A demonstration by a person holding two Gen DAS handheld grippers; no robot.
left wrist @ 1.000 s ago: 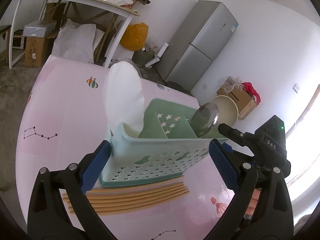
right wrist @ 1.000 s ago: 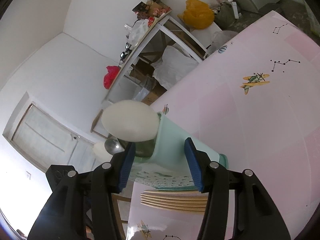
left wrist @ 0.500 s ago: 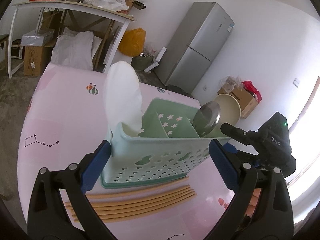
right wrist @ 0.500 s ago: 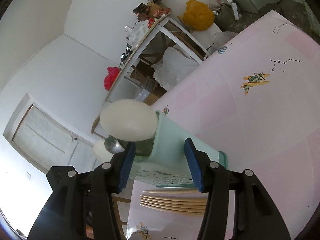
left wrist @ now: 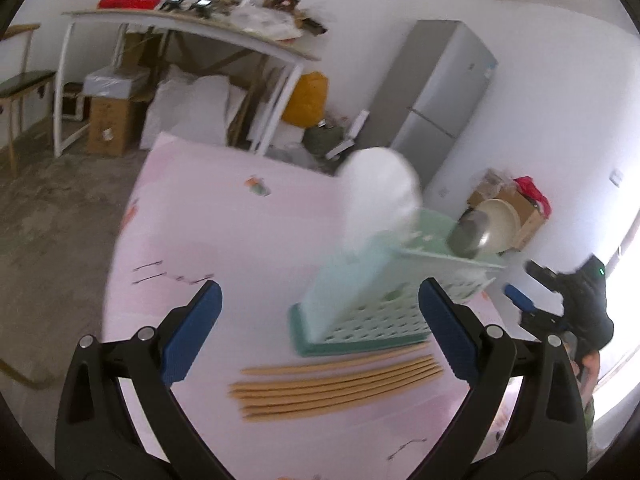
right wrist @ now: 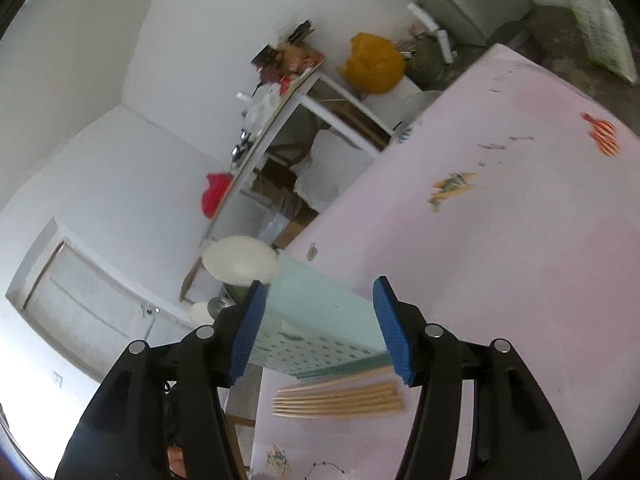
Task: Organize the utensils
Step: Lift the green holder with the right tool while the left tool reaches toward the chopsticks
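In the left wrist view the left gripper (left wrist: 318,332) fills the bottom of the frame with its fingers spread wide and nothing between them. Just above it, in the lower middle, the chopsticks (left wrist: 340,384) lie in a loose bundle flat on the pink table (left wrist: 224,216). Touching or just beside their far edge stands the green rack (left wrist: 372,300), right of centre. A white plate (left wrist: 378,204) stands on edge at its left end, a metal ladle (left wrist: 470,234) and a cream bowl (left wrist: 500,220) at its right end. At the right edge the right gripper (left wrist: 520,304) shows only in part, blurred.

In the right wrist view the right gripper (right wrist: 320,330) sits low in the frame, fingers parted and framing an end of the rack (right wrist: 320,320). Whether the pads touch it cannot be told; the gap looks wider than a firm hold.

As a judgement, the task is partly done: plate, ladle and bowl are in the rack, and the chopsticks (right wrist: 340,400) are left on the table, not yet picked up.

The left view alone shows the rack's contents from the side and the grey fridge (left wrist: 444,92) behind. The right view alone shows a door (right wrist: 88,300) at lower left and the chopsticks' pointed ends.
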